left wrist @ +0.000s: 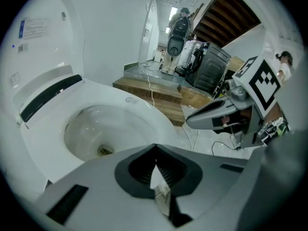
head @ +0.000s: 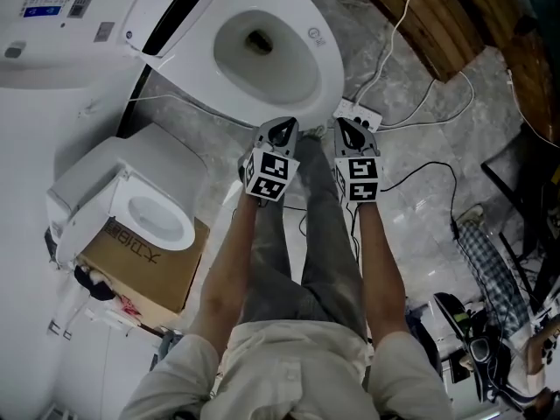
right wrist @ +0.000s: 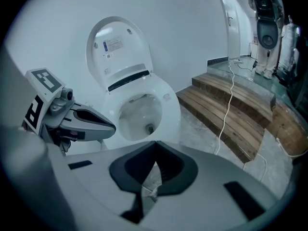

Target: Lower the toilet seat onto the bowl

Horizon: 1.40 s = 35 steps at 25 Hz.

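A second, smaller toilet [head: 92,178] stands at the left on the grey marble floor [head: 420,226], with a printed cardboard box [head: 149,269] against its near side. A white power strip [head: 359,114] lies near the wooden steps [head: 429,20], and a white cable [head: 398,33] runs from it up across them. A black cable [head: 435,164] loops nearby. A checked cloth [head: 490,269] lies at the right.

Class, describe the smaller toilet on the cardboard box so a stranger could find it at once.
Find the large toilet with its lid raised, at the top of the head view. Down and left of it lies a brown cardboard box. The smaller toilet sits on that box, the only one off the floor, its oval opening far smaller.
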Available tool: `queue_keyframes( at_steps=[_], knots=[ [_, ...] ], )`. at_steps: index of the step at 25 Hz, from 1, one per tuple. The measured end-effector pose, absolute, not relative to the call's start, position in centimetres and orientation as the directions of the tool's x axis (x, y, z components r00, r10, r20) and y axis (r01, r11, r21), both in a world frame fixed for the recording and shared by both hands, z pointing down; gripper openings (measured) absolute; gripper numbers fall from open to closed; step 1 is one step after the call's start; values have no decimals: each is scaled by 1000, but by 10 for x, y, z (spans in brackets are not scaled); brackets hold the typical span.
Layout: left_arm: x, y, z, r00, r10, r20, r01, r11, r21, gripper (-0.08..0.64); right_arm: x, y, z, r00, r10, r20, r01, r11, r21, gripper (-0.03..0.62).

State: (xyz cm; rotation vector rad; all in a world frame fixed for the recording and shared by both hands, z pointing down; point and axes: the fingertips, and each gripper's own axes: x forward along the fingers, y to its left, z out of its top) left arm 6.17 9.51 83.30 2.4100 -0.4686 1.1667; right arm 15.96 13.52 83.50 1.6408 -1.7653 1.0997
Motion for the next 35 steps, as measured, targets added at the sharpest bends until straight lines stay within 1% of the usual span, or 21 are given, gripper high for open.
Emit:
queue_keyframes(
  at_steps=[8, 17, 22, 28, 35],
  knots=[
    [67, 63, 774, 653, -223, 724, -532, -815, 229, 12, 155, 103, 773, -208, -674, 709, -973, 70, -218, 6],
    [72, 33, 698, 698, -341, 630, -570, -797, 199, 12, 163, 80, 698, -215, -765, 606, -975, 133, -179, 6],
    [70, 29, 674, 712, -367, 599, -572, -798, 190, 12, 164, 72, 667, -222, -806, 549, -974, 159, -161, 6],
    [65, 26, 667, 712, -383, 588, -580, -794, 184, 12, 158, 64, 644, -233, -826, 513, -972, 185, -143, 6],
    [67, 23, 664, 718, -388, 578, -578, -796, 183, 12, 152, 59, 641, -241, -827, 507, -970, 197, -140, 6]
  ],
)
